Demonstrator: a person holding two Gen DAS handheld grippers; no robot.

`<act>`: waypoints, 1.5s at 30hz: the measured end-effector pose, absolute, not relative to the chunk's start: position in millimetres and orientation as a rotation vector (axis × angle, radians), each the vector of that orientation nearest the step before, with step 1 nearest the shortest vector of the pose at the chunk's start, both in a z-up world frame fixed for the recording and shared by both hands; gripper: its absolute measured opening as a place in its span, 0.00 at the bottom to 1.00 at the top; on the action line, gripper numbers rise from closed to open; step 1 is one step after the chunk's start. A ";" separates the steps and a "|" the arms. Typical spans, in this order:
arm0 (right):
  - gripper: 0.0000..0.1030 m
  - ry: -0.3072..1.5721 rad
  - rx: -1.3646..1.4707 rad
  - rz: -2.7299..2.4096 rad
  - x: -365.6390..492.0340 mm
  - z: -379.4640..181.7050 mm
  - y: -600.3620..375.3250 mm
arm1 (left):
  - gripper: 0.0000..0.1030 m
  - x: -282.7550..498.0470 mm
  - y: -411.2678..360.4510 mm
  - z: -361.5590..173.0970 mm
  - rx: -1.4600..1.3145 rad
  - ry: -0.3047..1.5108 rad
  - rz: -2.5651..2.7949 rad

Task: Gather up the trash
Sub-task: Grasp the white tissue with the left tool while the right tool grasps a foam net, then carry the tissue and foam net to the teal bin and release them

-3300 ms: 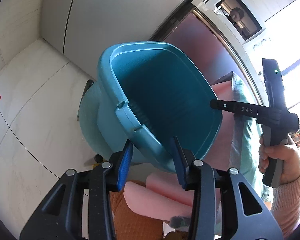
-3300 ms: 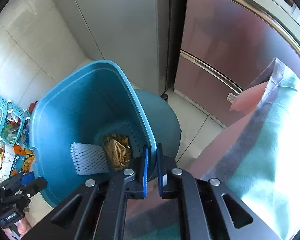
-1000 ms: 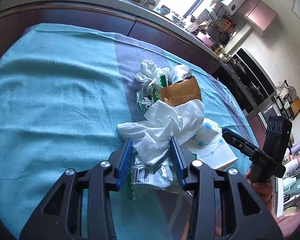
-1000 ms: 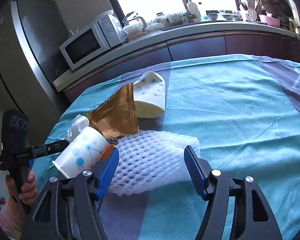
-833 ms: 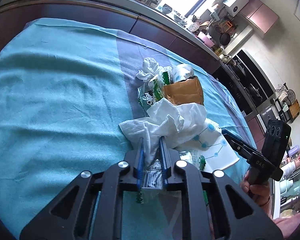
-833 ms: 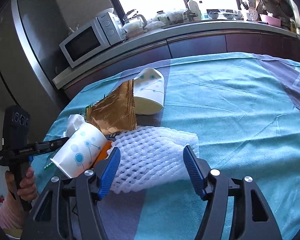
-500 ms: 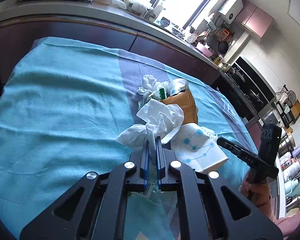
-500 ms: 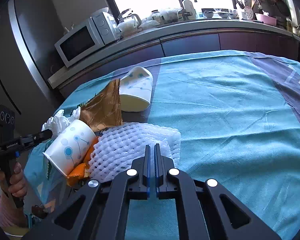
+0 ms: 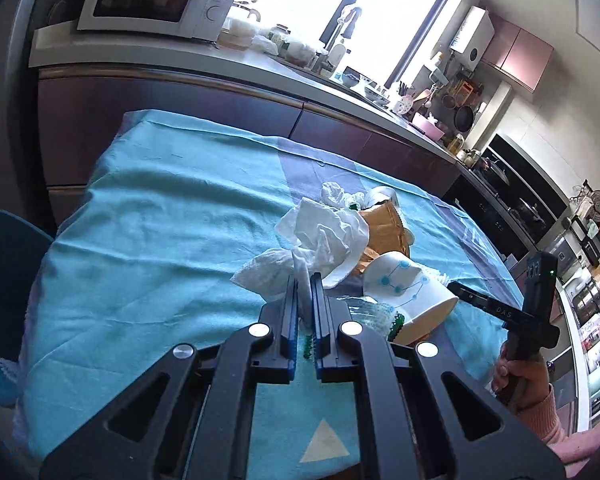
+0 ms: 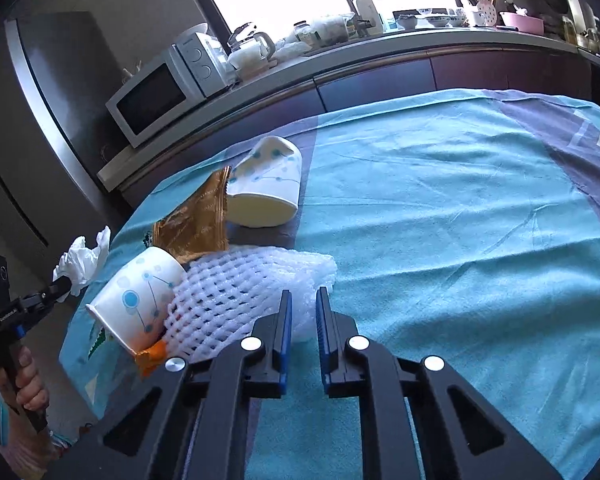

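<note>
The left gripper (image 9: 304,280) had its blue-padded jaws pinched narrow on a crumpled white paper tissue (image 9: 320,240), which bunched up just ahead of the fingertips, raised above the cloth. Just right of that claw lay a white paper cup with blue dots (image 9: 410,294) on its side, mouth toward the camera, with a clear crinkled plastic wrapper (image 9: 370,310) below it. Beyond the tissue sat a brown foil packet (image 9: 384,230), and past that a second white cup (image 9: 380,194) and a smaller wad of white tissue (image 9: 334,192). All of it rested on a teal and purple tablecloth (image 9: 160,220). Far right of the claw, a hand (image 9: 516,372) held the other tool's handle.

The right gripper (image 10: 302,300) was likewise closed narrow, its pads gripping the near edge of a white foam mesh fruit sleeve (image 10: 236,292) that spread left and forward from the tips. Touching the sleeve's left end was the dotted cup (image 10: 140,300), with an orange wrapper scrap (image 10: 150,358) beneath it. Ahead and left stood the brown foil packet (image 10: 198,220), then the second cup (image 10: 268,188) on its side. Far left, the tissue (image 10: 82,260) hung in the other claw. Well beyond, a white microwave (image 10: 160,92) stood on the counter.
</note>
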State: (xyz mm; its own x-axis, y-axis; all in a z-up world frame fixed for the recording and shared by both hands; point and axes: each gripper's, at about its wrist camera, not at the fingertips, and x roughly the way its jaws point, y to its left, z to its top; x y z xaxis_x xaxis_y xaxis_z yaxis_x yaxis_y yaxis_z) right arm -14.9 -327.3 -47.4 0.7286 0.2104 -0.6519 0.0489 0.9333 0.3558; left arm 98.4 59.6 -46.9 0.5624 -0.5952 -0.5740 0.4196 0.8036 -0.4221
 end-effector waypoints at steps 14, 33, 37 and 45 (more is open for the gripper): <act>0.07 0.503 0.230 0.122 -40.5 52.9 -311.0 | 0.06 66.6 113.5 -27.5 -0.230 0.710 -0.492; 0.07 0.512 0.229 0.523 8.4 61.6 -198.7 | 0.06 49.4 211.3 -18.2 -0.309 0.648 -0.288; 0.07 0.549 0.206 0.616 29.6 56.2 -149.4 | 0.06 44.1 237.3 -17.0 -0.317 0.642 -0.209; 0.07 0.623 0.161 0.753 78.4 40.6 -55.4 | 0.06 40.1 295.3 -35.1 -0.358 0.673 -0.045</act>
State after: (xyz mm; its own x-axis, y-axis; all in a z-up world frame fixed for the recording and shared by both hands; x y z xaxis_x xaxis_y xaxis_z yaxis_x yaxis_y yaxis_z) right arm 78.4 -55.4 40.6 0.5602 0.6821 -0.4700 -0.5900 0.7268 0.3516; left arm 40.1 295.3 -35.1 0.7831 -0.1557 -0.6021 -0.0736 0.9381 -0.3383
